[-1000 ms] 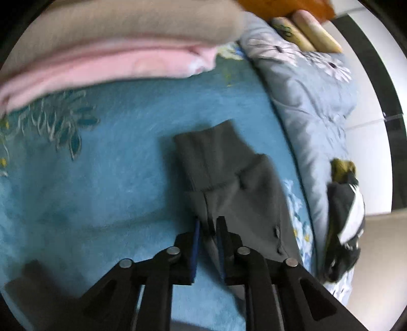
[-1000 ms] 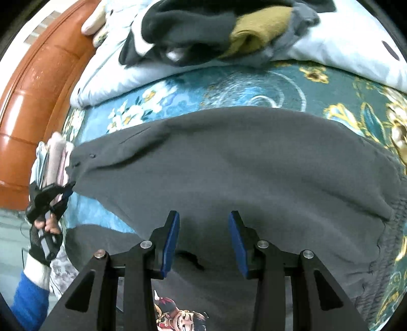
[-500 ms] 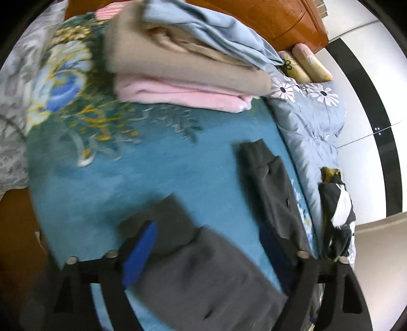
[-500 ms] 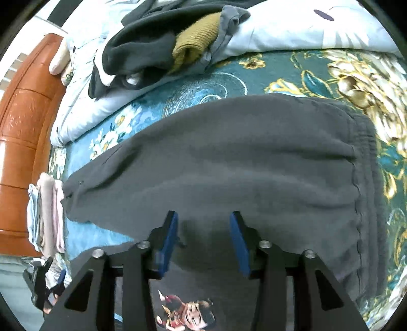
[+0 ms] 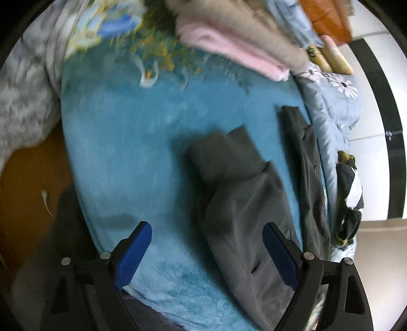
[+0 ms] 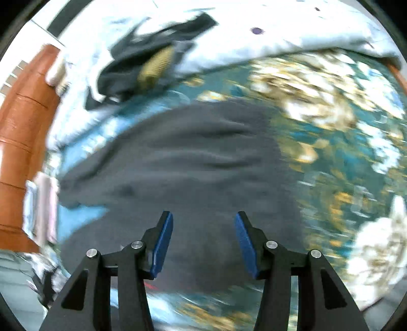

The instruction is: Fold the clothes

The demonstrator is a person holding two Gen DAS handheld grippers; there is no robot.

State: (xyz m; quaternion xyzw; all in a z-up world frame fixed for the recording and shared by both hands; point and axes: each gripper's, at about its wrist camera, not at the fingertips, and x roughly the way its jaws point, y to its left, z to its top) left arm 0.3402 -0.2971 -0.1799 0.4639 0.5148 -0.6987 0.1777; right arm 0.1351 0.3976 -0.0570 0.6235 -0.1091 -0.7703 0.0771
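left gripper [image 5: 206, 252], black with blue pads, jaws spread wide and holding nothing, hovers above the fuzzy teal-blue blanket with floral print [image 5: 132, 142]. the dark grey fleece trousers [image 5: 244, 208] lie flat on that blanket; one leg with its cuffed end runs up from between the left fingers toward frame centre, the other leg lies just beside it on the right, along the blanket edge, touching the pale blue quilt with daisy print [image 5: 333, 107]. folded stack of pink, beige and light blue clothes [image 5: 244, 38] sits at the far end of the blanket, well apart from the trousers, blurred. grey patterned bedding [image 5: 23, 91] bunched at left. loose heap of black, white and olive garments [image 5: 348, 193] on the quilt at right. two tan cylindrical items [image 5: 330, 58] near the orange-brown wooden headboard [image 5: 328, 23]; cannot tell what they are.

right gripper [image 6: 204, 242], same build, jaws moderately open and empty, above the trousers' broad grey area [image 6: 193, 163], which fills mid frame. picture heavily motion-blurred. headboard at left edge [image 6: 20, 132], folded stack [image 6: 43, 211] small at lower left, heap of dark and olive clothes [image 6: 147, 63] on the pale quilt [image 6: 279, 40] at top, gold and white flowers of the blanket [image 6: 330, 157] at right.
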